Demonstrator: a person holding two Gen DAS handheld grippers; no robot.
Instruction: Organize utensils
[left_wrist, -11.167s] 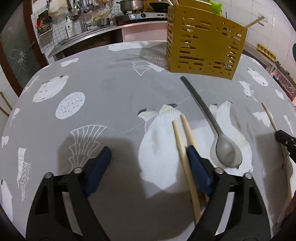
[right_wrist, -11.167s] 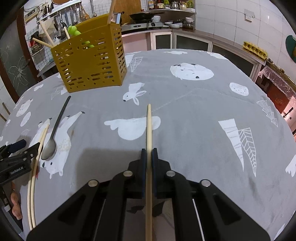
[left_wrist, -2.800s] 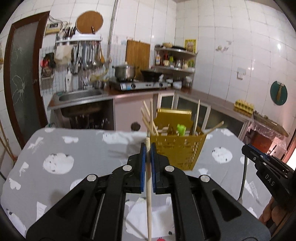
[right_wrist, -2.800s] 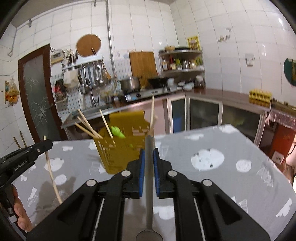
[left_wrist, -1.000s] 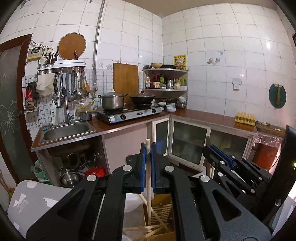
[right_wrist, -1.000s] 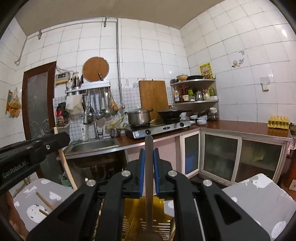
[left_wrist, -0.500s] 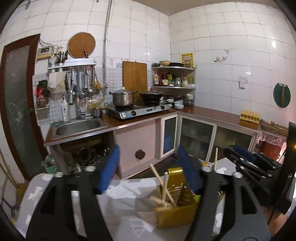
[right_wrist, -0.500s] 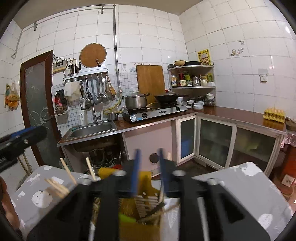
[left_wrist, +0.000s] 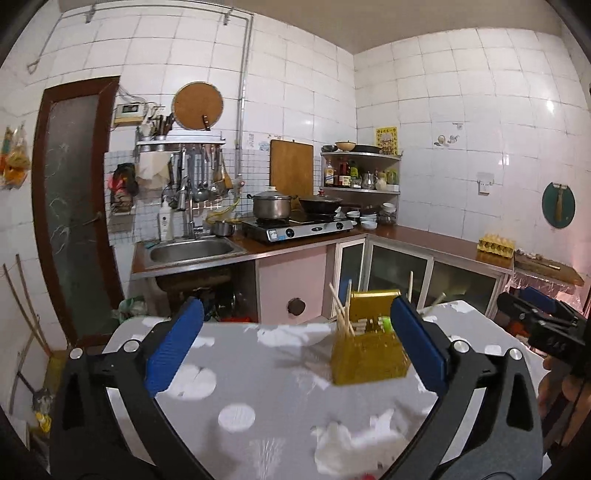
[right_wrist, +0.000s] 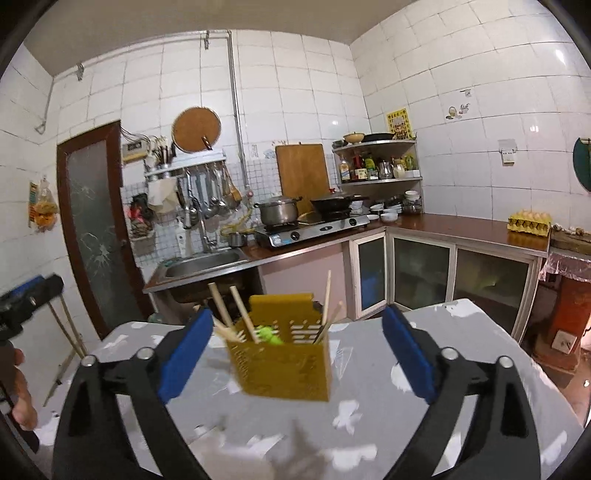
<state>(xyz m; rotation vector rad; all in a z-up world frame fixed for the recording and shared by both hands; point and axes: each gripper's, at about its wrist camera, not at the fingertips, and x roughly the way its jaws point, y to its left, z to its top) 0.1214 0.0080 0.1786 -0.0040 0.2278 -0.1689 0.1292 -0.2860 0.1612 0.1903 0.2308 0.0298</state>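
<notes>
Released since a second ago, chopsticks (right_wrist: 221, 306) are seen in the yellow holder (right_wrist: 284, 363), centre frame; left gripper (left_wrist: 295, 347) and right gripper (right_wrist: 295, 350) are spread wide, empty.

The left hand-held gripper (left_wrist: 295, 347) is held level with its blue-padded jaws spread wide — nothing between them. The right hand-held gripper (right_wrist: 297, 352) has its jaws just as wide and also empty. Each one shows at the edge of the other's view — both raised, well apart.
</notes>
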